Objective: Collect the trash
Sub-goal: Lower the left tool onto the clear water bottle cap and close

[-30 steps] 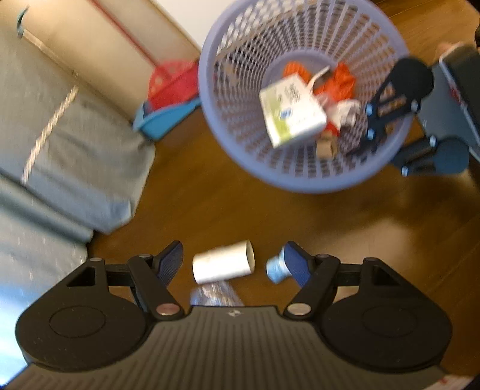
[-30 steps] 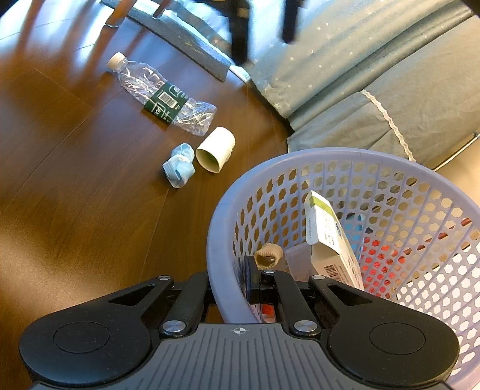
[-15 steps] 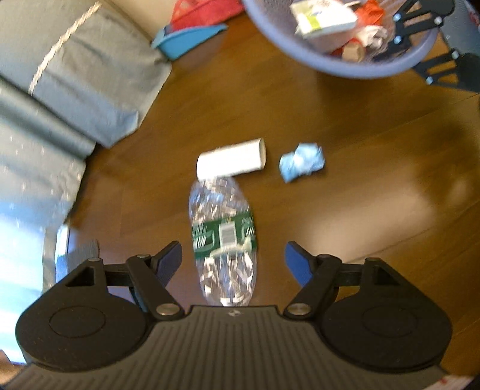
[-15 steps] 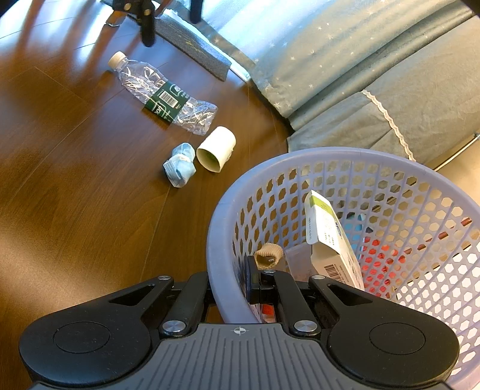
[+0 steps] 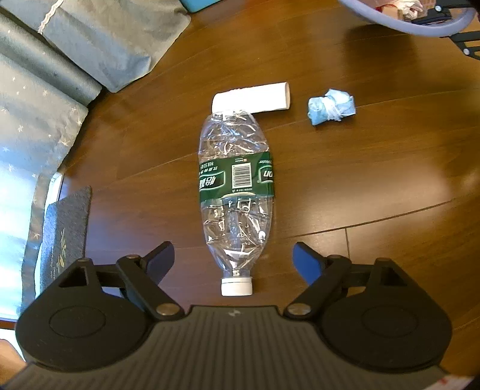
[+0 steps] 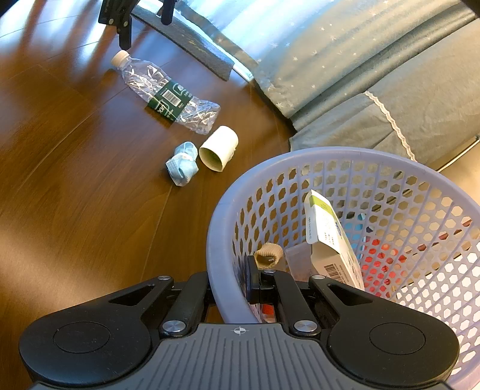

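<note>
Green-labelled and crushed, a clear bottle (image 5: 236,192) lies on the wood floor (image 5: 375,186), barcode up, its white print too small to read. The left gripper (image 5: 233,258) hangs over the capped neck, jaws wide and opening, touching nothing. Beyond lie a tube (image 5: 252,100) and a blue wad (image 5: 331,109). The right gripper (image 6: 228,288) is clamped on the rim of the basket (image 6: 345,156), which holds a carton (image 6: 330,237) and half-hidden scraps.

Bright daylight through the curtains (image 6: 300,27) beyond the fingers — glare streaking the wooden floor (image 6: 60,36), soft shadows nearer the basket (image 5: 420,24). Sharp centrally, no motion blur — heavy fisheye bending at edges, dark corners.
</note>
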`<state>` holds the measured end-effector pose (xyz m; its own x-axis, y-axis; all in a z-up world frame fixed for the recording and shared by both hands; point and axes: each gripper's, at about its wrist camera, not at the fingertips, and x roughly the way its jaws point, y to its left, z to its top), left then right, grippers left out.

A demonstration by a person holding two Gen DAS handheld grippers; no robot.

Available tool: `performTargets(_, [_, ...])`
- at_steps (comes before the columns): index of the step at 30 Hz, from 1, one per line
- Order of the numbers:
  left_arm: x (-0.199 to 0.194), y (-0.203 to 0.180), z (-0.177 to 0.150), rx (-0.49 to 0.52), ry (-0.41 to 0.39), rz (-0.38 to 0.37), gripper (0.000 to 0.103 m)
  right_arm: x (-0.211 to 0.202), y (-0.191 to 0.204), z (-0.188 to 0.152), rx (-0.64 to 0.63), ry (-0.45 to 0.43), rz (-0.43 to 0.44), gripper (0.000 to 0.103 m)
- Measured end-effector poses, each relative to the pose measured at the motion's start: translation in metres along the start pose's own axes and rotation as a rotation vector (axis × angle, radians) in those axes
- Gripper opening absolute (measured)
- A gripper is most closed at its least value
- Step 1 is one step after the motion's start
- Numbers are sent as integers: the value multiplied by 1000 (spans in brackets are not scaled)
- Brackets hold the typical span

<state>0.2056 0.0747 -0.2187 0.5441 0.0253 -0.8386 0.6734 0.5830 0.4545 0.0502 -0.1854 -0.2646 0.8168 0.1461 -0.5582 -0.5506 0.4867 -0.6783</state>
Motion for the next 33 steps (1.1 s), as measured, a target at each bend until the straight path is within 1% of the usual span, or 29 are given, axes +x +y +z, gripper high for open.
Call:
performTargets(3, [6,4,1,-10,-1,-17,88,-1,0,0,-4,1,2,2])
performTargets(5, [10,7,-1,-12,3,-22,88,-1,0,0,-3,3,2,2])
performTargets(10, [25,13,-15,-29,50,-35,86,-1,0,1,-5,5,2,2])
performTargets(15, [38,16,-28,-67,89,-60,71,0,1,0,-11,8,3,2])
performTargets(16, [41,16,-29,-76,93,-64,70,0,1,0,-12,8,3,2])
performTargets(19, [45,18,-32,-90,84,-76,66,0,0,-1,-15,9,3,2])
performTargets(21, [48,20,-33,-108,80,-77,59,-1,1,-1,-18,10,3,2])
performTargets(22, [49,21,-33,-118,79,-85,57,-1,1,-1,-19,10,3,2])
performTargets(28, [56,22,-35,-142,88,-103,53,0,1,-2,-21,11,3,2])
performTargets(33, [59,28,-36,-179,87,-133,49,0,1,-2,-22,12,3,2])
